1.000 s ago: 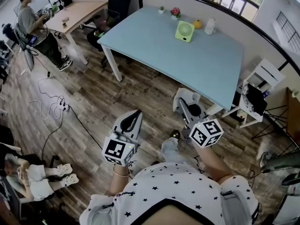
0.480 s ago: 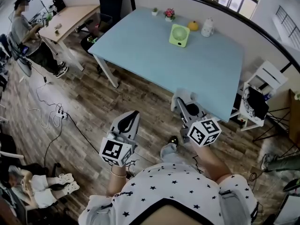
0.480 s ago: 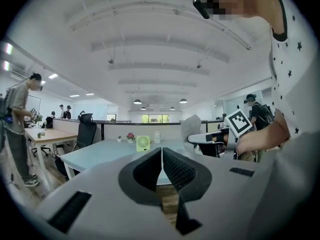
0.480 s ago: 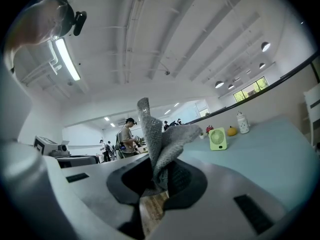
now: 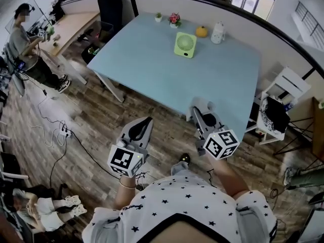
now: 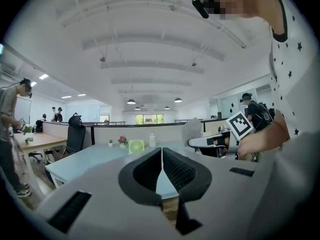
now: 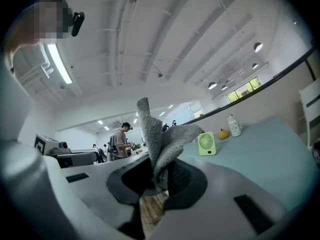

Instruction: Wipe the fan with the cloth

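Observation:
A small green fan (image 5: 185, 44) stands upright at the far side of a light blue table (image 5: 152, 70), well beyond both grippers. It also appears in the left gripper view as the fan (image 6: 135, 146) and in the right gripper view as the fan (image 7: 206, 143). My right gripper (image 5: 198, 113) is held over the table's near edge, shut on a grey cloth (image 5: 201, 107). The cloth (image 7: 160, 139) sticks up from between that gripper's (image 7: 161, 179) jaws. My left gripper (image 5: 147, 121) hangs over the wooden floor short of the table. Its (image 6: 161, 156) jaws are shut with nothing between them.
Beside the fan stand an orange object (image 5: 202, 32), a white jar (image 5: 217, 33) and a flower pot (image 5: 174, 19). A white chair (image 5: 276, 103) sits at the table's right. A person (image 5: 25, 39) stands at a wooden desk far left. Cables (image 5: 61, 130) lie on the floor.
The person has stepped toward the table, so the table and fan sit lower and nearer in the head view. Both grippers keep their pose and the cloth stays held.

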Motion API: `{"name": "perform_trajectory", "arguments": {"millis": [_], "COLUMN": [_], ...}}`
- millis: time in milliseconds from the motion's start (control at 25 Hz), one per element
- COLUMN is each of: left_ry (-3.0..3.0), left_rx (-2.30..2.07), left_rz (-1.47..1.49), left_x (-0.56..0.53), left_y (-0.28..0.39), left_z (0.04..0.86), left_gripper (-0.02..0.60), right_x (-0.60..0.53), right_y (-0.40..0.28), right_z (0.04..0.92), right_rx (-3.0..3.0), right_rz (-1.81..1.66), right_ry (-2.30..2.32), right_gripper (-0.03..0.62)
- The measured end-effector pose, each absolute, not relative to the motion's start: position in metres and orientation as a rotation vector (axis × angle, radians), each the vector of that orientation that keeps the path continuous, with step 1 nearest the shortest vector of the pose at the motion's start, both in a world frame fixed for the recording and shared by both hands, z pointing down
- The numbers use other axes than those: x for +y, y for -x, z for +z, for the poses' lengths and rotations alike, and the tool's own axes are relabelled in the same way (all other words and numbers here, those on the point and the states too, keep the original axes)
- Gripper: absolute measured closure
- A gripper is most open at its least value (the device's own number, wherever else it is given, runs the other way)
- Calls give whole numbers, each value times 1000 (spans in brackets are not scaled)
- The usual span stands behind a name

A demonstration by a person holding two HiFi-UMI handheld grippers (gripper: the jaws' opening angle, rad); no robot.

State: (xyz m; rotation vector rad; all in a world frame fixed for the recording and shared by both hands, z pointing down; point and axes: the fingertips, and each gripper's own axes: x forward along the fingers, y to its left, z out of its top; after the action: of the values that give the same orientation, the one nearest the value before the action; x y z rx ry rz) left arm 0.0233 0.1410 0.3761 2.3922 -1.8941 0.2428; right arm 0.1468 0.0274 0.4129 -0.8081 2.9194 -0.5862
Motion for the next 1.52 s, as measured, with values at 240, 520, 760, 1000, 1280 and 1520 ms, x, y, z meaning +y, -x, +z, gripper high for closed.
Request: {"name": "perform_trajectory", "arguments": {"millis": [240, 520, 760, 1000, 1280, 1520], "left_ry": [-2414, -2406, -2418, -2462, -2565, -2625], "left_rx": [-1859, -1870, -1845, -1808, -1703, -1587], "left_rz": [269, 261, 275, 261, 230, 224], "left_x": [104, 75, 58, 25, -35, -85], "left_y": [-30, -32, -31, -22, -9, 13], "left_z": [381, 383, 389, 386, 388, 390], "left_gripper": [551, 551, 551, 551, 551, 551], "right_x": [-4, -27, -39, -63, -103, -141], "right_y": [-153, -157, -154, -149, -141, -124], "right_z": [411, 417, 420, 416, 416, 416], "right_rx": [2915, 2919, 2913, 2899, 2865, 2834], "right_rz": [-560, -572, -573, -549, -516, -519], "right_ry": [814, 813, 823, 872, 997, 1132], "right_gripper": [542, 542, 543, 542, 542, 542]}}
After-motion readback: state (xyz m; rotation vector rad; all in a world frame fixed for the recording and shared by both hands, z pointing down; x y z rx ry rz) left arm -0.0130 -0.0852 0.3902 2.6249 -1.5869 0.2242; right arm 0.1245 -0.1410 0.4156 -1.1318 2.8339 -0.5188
